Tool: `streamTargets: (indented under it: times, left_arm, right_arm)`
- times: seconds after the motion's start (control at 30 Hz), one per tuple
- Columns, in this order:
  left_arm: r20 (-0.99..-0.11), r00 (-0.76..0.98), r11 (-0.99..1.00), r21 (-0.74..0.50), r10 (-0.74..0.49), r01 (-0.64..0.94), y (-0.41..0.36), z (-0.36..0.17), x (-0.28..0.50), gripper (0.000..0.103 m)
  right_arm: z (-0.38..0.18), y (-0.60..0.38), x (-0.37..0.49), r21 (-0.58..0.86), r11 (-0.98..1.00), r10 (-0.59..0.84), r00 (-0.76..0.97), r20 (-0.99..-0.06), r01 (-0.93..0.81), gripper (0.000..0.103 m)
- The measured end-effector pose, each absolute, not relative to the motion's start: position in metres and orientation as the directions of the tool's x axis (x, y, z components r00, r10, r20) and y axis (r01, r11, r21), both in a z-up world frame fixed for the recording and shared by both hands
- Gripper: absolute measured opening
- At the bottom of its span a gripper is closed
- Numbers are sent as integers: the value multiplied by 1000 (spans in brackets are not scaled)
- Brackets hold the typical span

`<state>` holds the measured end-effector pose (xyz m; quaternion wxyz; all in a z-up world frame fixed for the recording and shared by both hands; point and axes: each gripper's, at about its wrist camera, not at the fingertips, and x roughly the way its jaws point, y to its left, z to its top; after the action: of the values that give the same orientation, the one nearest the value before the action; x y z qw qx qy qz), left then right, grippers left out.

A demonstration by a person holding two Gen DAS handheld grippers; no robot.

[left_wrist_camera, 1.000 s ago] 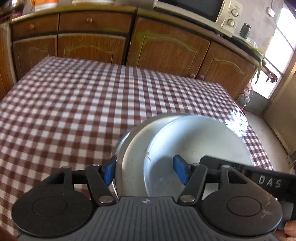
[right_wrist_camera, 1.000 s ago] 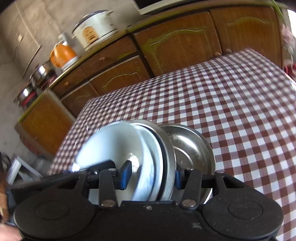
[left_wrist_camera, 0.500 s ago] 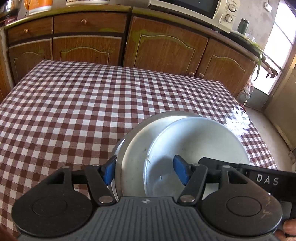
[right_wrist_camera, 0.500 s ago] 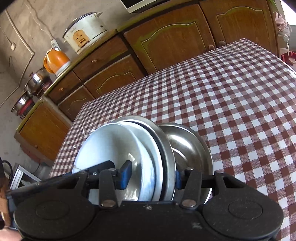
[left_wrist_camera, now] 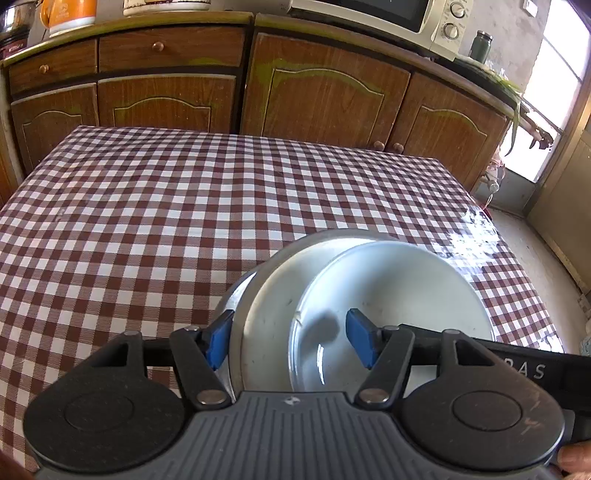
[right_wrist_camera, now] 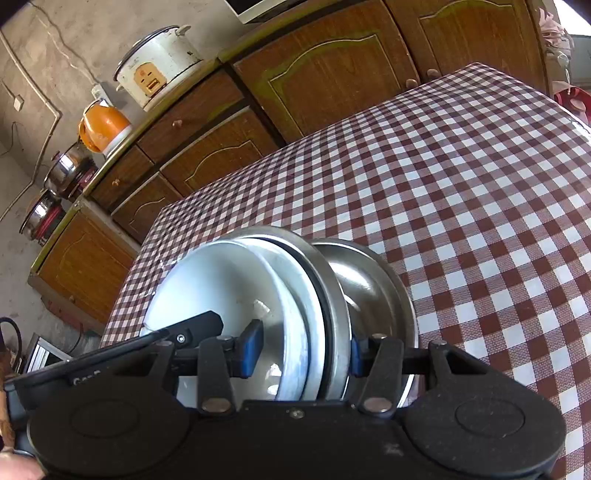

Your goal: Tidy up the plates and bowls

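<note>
A stack of dishes is held between my two grippers above the checked table (left_wrist_camera: 147, 229). It has a white bowl (left_wrist_camera: 399, 295) nested in a white plate (left_wrist_camera: 273, 310), a steel plate (right_wrist_camera: 332, 288) and a steel bowl (right_wrist_camera: 369, 280) behind. My left gripper (left_wrist_camera: 291, 339) is shut on the stack's edge, blue pads on either side. My right gripper (right_wrist_camera: 303, 350) is shut on the opposite edge of the same stack. The stack stands tilted on edge in the right wrist view, with the white bowl (right_wrist_camera: 221, 291) facing left.
Wooden cabinets (left_wrist_camera: 325, 88) run along the far side of the table. A microwave (left_wrist_camera: 388, 14) stands on the counter. A rice cooker (right_wrist_camera: 159, 66), an orange kettle (right_wrist_camera: 103, 125) and steel pots (right_wrist_camera: 66, 173) stand on the counter at left. The floor (left_wrist_camera: 532, 251) lies right of the table.
Both grippers have lifted the stack and drawn it back toward the near edge of the table. The grip on the stack is unchanged.
</note>
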<state>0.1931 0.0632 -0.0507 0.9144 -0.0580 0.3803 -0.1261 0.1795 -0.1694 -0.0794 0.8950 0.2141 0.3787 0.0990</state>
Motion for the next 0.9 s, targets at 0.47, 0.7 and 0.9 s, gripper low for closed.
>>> streamTargets:
  times: [0.47, 0.7, 0.9]
  left_arm:
    - [-688, 677, 965, -181, -262, 190, 57, -60, 201, 65]
    - [-688, 676, 964, -178, -264, 196, 56, -62, 205, 65]
    - [-699, 665, 965, -178, -262, 192, 54, -69, 212, 65]
  right_arm:
    - [-83, -170, 184, 465, 886, 342, 682, -646, -3, 56]
    - [-88, -170, 190, 467, 884, 344, 673, -655, 3, 56]
    - [-93, -170, 194, 463, 886, 343, 666, -663, 5, 56]
